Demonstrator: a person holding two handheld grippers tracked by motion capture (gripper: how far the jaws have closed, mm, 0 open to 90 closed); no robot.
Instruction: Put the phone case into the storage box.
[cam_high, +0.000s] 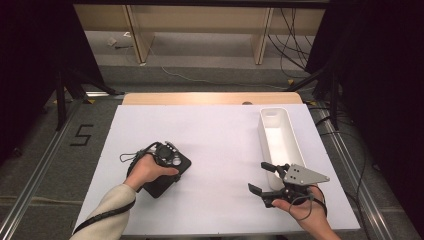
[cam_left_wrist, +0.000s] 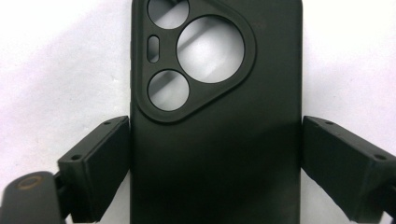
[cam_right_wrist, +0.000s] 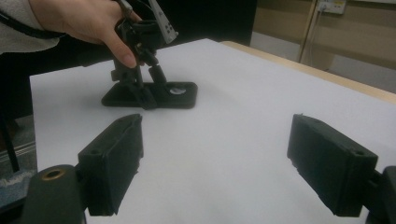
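White table (cam_high: 225, 145) holds a thin, light, probably flexible phone case (cam_left_wrist: 217, 140); left tool (cam_left_wrist: 215, 163) straddles its long edges, not clamped; right tool (cam_high: 267, 182) wide open, empty.

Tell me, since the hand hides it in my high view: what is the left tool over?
Observer: A black phone case lying flat. The white table shows through its camera cutouts, so it is empty.
Operator: Are the jaws on it?
Observer: The left tool is open, with one jaw beside each long edge of the case. I cannot tell whether they touch it.
Operator: Is the tool tilted?
Observer: The right gripper view shows it standing roughly upright over the case, jaws pointing down.
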